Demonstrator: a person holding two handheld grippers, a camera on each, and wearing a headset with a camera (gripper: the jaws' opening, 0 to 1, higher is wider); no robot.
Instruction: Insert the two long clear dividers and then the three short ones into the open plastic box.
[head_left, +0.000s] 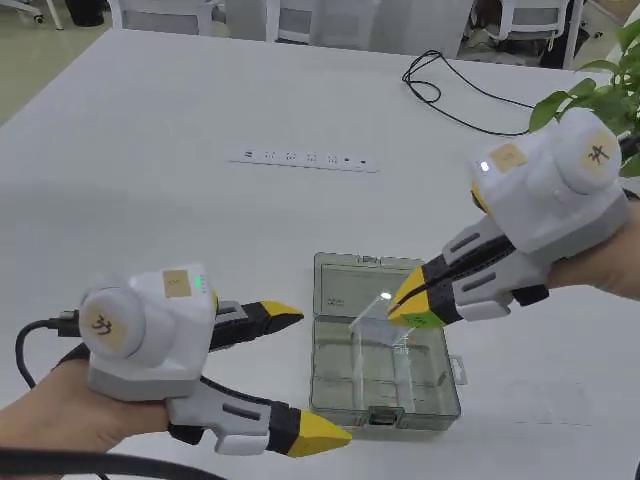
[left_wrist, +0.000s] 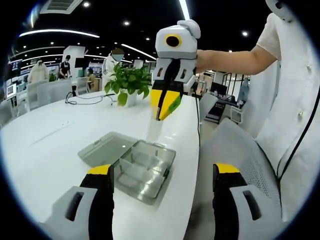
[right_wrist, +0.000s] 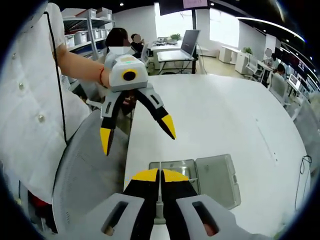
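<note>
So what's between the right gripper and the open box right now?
A clear divider, pinched in the shut jaws of the right gripper, hangs down toward the box; the head view and left gripper view show it.

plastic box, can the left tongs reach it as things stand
Probably yes: the left tongs are open beside the plastic box, nothing between; the right tongs hold a clear divider over it.

Clear glossy plastic box (head_left: 350, 282), transparent smooth divider (head_left: 378, 322), matt white table (head_left: 200, 120)
</note>
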